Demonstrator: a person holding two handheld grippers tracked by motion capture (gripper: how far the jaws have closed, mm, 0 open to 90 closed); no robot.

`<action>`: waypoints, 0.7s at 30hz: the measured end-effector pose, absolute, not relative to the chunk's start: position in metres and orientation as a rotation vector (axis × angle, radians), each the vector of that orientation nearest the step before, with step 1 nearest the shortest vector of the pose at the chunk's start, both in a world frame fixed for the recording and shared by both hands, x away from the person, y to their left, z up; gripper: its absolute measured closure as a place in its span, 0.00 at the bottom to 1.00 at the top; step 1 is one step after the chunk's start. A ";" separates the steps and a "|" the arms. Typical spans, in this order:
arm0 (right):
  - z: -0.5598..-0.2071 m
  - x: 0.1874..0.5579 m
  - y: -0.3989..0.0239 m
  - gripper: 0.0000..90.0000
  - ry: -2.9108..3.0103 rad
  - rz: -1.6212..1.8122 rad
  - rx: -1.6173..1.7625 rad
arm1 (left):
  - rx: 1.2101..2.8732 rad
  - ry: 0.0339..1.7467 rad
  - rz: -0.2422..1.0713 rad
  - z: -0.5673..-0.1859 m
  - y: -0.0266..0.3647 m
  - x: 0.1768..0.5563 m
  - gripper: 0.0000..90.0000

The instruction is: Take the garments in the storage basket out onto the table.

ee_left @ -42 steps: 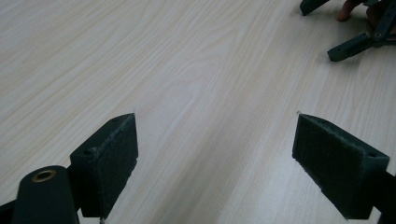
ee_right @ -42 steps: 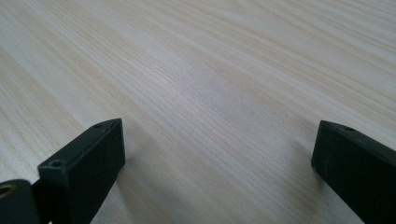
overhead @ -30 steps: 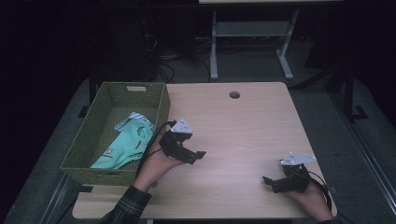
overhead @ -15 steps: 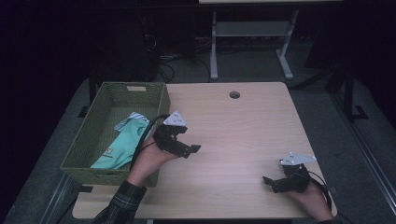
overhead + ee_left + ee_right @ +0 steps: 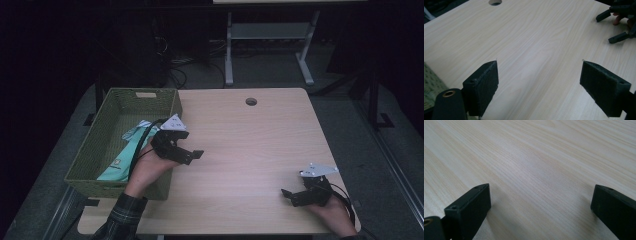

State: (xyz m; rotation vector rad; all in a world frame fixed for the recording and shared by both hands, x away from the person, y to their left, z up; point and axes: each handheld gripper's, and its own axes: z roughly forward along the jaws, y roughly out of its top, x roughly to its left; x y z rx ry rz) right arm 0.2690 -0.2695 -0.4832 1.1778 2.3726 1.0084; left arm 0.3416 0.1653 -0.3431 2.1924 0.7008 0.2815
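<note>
Teal packet [image 5: 121,159] in basket [image 5: 100,150], partly behind left tool [image 5: 192,157].

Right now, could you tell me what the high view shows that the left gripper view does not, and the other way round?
The high view takes in the green basket at the table's left edge with the teal packet lying inside it, the person's left hand holding the left gripper, and the floor beyond. The left gripper view gives a close look along that gripper's own black jaws, set wide apart with nothing between them. Both share the wooden table, its round hole and the right gripper, open, at the near right.
</note>
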 end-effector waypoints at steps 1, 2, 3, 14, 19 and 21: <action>-0.483 0.269 -0.269 0.03 2.373 1.008 1.178 | 2.195 0.704 0.280 -0.342 0.169 0.342 0.16; -0.483 0.269 -0.269 0.03 2.372 1.008 1.177 | 2.194 0.711 0.284 -0.342 0.170 0.342 0.16; -0.483 0.269 -0.269 0.03 2.373 1.009 1.177 | 2.197 0.710 0.288 -0.342 0.172 0.343 0.16; -0.483 0.269 -0.269 0.03 2.372 1.008 1.178 | 2.188 0.759 0.296 -0.339 0.190 0.345 0.17; -0.483 0.269 -0.269 0.03 2.373 1.008 1.179 | 2.187 0.779 0.304 -0.339 0.199 0.347 0.17; -0.483 0.269 -0.269 0.03 2.373 1.008 1.178 | 2.182 0.787 0.306 -0.338 0.202 0.347 0.17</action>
